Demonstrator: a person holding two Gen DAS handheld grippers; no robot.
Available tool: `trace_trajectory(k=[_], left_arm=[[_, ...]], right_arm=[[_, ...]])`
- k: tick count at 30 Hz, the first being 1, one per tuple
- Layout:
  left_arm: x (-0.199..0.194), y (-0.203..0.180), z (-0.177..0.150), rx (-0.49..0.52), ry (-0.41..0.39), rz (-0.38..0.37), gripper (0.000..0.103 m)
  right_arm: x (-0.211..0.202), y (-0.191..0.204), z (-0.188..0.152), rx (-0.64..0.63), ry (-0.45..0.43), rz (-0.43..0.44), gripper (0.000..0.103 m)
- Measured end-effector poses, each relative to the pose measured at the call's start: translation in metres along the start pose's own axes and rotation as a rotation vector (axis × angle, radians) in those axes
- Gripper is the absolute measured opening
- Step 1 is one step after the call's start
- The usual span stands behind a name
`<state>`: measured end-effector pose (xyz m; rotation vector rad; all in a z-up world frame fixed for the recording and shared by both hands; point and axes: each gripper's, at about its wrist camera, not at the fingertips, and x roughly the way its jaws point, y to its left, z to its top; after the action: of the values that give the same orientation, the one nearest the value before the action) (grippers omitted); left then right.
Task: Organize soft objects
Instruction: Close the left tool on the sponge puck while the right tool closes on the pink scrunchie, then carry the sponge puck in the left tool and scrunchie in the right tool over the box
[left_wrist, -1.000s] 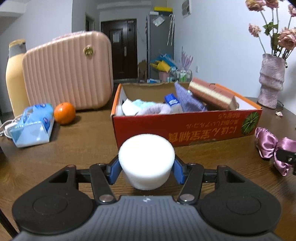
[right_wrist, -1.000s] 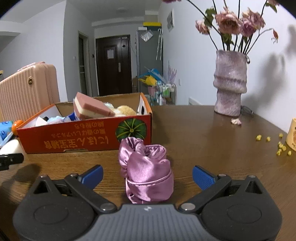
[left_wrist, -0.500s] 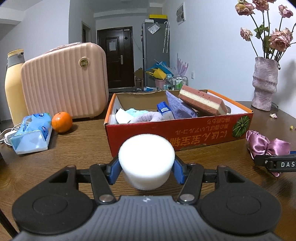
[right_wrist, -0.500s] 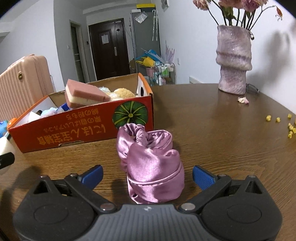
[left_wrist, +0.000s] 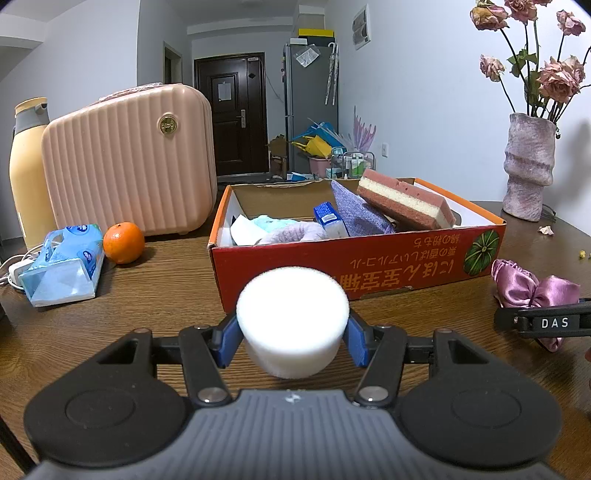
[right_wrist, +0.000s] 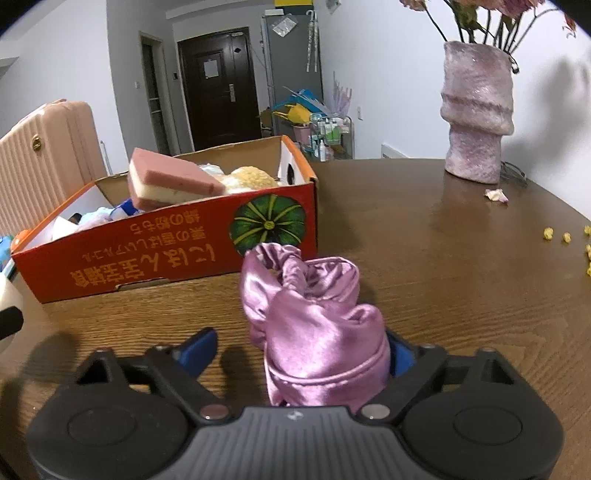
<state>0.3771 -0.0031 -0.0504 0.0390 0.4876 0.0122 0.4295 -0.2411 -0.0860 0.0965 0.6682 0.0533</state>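
The left tool (left_wrist: 293, 334) clamps a white foam cylinder (left_wrist: 292, 317) before the red box (left_wrist: 354, 258); the right tool (right_wrist: 297, 349), jaws just closing, straddles the satin scrunchie (right_wrist: 314, 325), its left pad clear of the cloth.

Right tool (right_wrist: 301, 349) closing around purple satin scrunchie (right_wrist: 314, 325), red box (right_wrist: 166, 240) behind

A home: wooden dining table (left_wrist: 147, 295), fridge (left_wrist: 310, 107), front door (left_wrist: 231, 114), suitcase (left_wrist: 125, 158).

Bare wooden table (right_wrist: 424, 266) lies open to the right of the red cardboard box (left_wrist: 354, 258), whose front wall rises ahead of both grippers; a pink case (left_wrist: 125, 162), orange (left_wrist: 123, 242) and tissue pack (left_wrist: 62, 266) crowd its left.
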Motion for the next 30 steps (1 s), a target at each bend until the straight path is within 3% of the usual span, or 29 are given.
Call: trace_trajectory(k=[1, 6, 15, 30], left_arm=[[0.000, 0.000, 0.000, -0.001, 0.000, -0.001, 0.058], [0.000, 0.000, 0.000, -0.001, 0.000, -0.003, 0.058], [-0.002, 0.003, 0.000, -0.007, -0.008, -0.009, 0.058], [-0.010, 0.003, 0.005, -0.007, -0.060, -0.005, 0.058]], right_arm=[[0.000, 0.001, 0.000, -0.006, -0.002, 0.000, 0.082], [-0.004, -0.002, 0.000, 0.008, -0.023, 0.022, 0.046], [-0.013, -0.003, -0.002, 0.018, -0.069, 0.041, 0.039], [-0.045, 0.011, -0.003, -0.051, -0.273, 0.058, 0.039]])
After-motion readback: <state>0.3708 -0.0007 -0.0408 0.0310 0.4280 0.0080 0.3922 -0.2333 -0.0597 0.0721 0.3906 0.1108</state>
